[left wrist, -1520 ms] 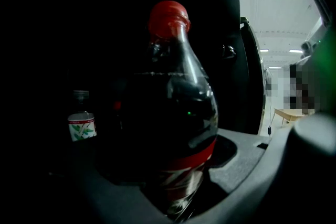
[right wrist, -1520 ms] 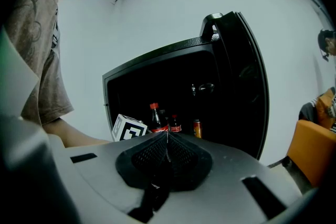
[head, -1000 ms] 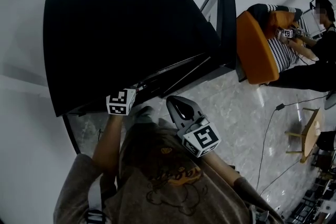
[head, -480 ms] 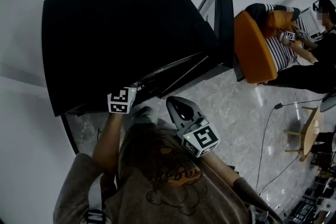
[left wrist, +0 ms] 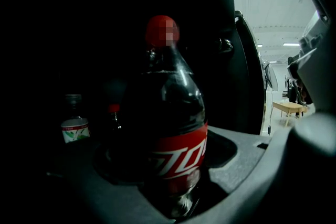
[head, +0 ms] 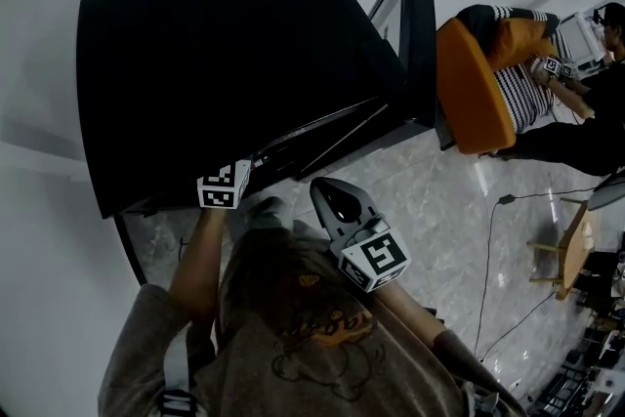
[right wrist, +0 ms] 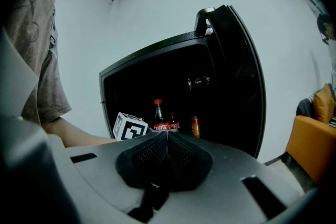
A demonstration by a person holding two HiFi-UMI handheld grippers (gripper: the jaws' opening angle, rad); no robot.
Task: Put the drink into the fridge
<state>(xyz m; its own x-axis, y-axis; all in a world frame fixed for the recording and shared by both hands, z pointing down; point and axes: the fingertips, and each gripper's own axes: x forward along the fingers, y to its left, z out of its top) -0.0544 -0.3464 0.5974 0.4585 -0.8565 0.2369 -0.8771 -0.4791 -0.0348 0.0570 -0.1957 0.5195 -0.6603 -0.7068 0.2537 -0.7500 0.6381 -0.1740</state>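
- step in hand, judged: setting the drink down inside the fridge. the door stands open on the right side.
- left gripper reaches into the dark fridge opening. its jaws are spread wide and clamped round the lower body of the cola bottle, which stands upright, red cap on top.
- cannot tell whether the bottle's base already sits on the fridge shelf; too dark.
- right gripper hangs outside the fridge in front of the person's chest, jaws pressed together, nothing in them.
- next move, judged: lower until the base is down, spread the jaws off the bottle, pull straight back without knocking its neighbours, then swing the door closed.
- count: 2 grippers, 1 fridge, 1 door.
- count, drinks in the fridge: 1 held cola bottle, 1 small red-capped bottle just behind it, 1 green-labelled bottle toward the shelf's left side, 1 can on the right, seen only in the right gripper view.
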